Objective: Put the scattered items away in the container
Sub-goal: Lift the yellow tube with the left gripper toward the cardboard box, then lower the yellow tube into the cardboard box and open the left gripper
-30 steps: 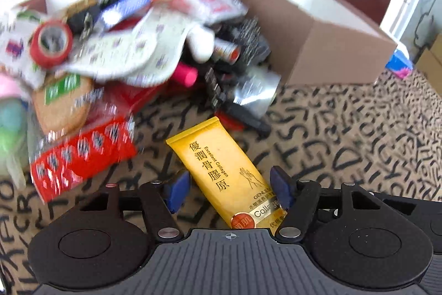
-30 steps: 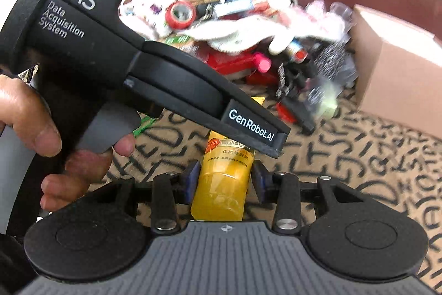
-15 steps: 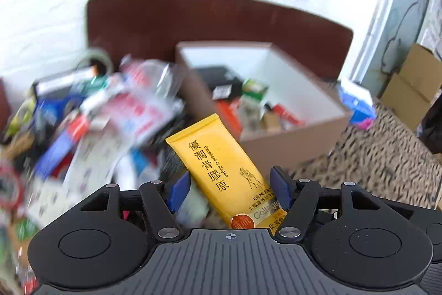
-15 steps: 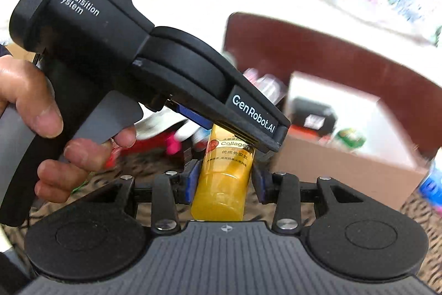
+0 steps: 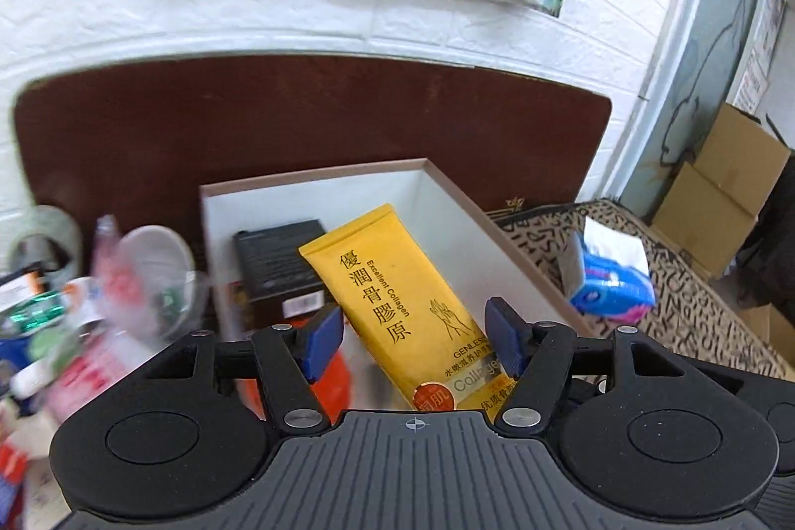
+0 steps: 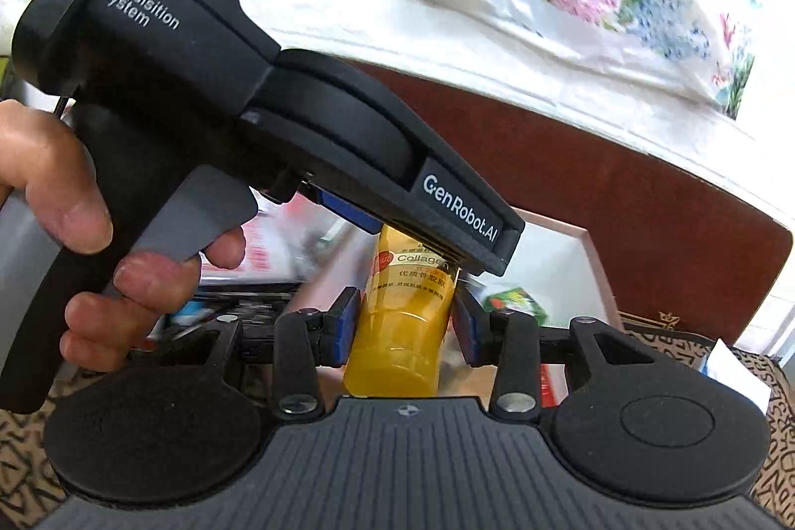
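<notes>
Both grippers, left gripper and right gripper, part-open, are clamping the yellow tube, now lifted from the pile (a second ago) over the box, ready for release

Both grippers are matte black with ribbed housings, round side discs, silver screws and blue pads. The left gripper reads "DAS Data Acquisition System" and "GenRobot.AI", with a grey trigger under a bare hand.

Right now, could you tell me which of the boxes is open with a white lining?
The box straight beyond the yellow tube, holding a black carton; the cardboard boxes at far right are plain brown.
</notes>
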